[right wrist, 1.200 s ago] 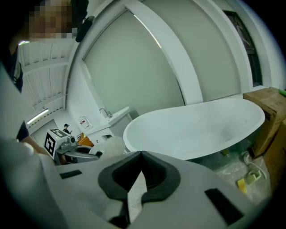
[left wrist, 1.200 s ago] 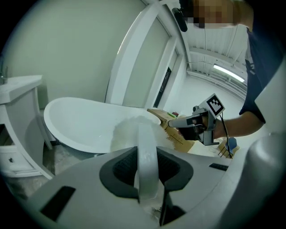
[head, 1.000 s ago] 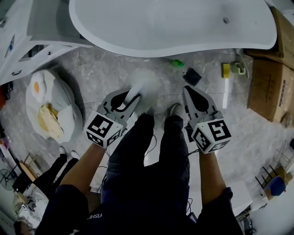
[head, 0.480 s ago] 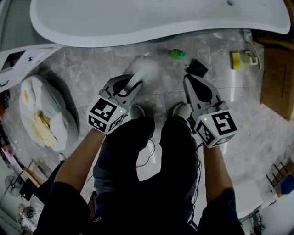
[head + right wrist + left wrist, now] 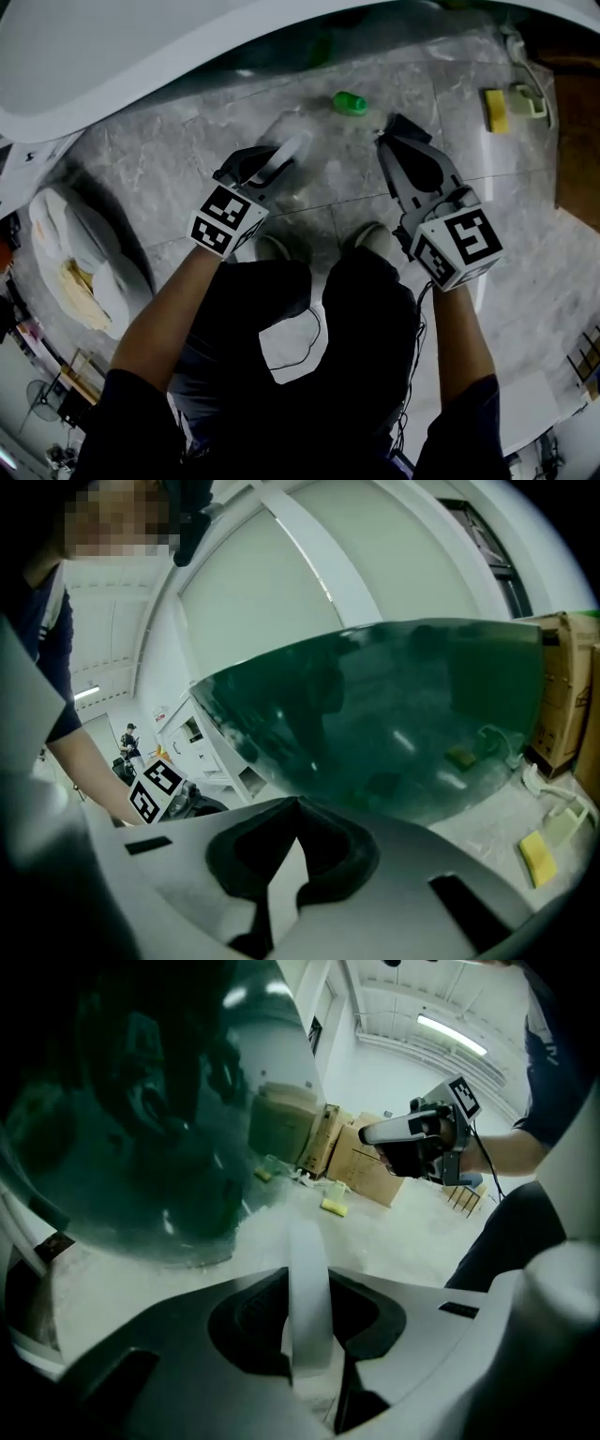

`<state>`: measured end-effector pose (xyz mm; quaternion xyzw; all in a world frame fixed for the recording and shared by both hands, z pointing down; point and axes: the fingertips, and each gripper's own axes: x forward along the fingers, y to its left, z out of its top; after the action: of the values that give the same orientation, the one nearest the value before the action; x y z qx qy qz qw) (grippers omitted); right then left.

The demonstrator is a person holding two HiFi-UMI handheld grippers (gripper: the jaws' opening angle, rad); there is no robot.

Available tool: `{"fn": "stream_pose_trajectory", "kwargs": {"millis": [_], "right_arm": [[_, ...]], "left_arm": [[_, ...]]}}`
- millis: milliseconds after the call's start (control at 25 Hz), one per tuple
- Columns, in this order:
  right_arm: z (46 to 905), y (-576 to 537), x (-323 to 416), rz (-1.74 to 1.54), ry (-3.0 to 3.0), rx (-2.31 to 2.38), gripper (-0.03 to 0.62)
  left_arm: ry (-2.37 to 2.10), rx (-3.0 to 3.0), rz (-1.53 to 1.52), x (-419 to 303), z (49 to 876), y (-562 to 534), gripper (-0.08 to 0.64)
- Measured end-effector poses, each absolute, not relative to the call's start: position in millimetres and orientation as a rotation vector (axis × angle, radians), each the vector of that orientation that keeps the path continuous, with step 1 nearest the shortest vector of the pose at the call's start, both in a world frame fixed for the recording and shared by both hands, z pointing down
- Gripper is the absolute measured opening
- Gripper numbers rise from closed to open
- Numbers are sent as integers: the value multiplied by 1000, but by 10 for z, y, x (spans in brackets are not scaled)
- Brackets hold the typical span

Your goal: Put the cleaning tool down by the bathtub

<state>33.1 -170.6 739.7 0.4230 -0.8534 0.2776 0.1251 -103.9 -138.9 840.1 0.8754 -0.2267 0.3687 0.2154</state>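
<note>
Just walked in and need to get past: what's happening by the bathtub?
A person stands at the white glossy bathtub with a two-jaw tool in each hand. The left tool is clamped on the white flat-handled cleaning implement, held over the grey marble floor beside the tub; it is not yet set down. The right tool is shut and empty.

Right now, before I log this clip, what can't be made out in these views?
- Tool head: blurred and pale against the pale floor in the head view; it fades out past the jaws in the left gripper view.
- Bathtub: cut off by the head view's top edge; the gripper views show only its dark side.
- Green thing on the floor: too small to identify in the head view.
</note>
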Motion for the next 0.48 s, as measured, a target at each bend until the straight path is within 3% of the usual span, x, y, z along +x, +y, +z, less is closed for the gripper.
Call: {"fn": "stream_pose_trajectory", "kwargs": {"millis": [480], "right_arm": [[8411, -1770, 544, 822, -2518, 1268, 5]], "left_arm": [[-535, 2376, 1212, -924, 9889, -1365, 104]]}}
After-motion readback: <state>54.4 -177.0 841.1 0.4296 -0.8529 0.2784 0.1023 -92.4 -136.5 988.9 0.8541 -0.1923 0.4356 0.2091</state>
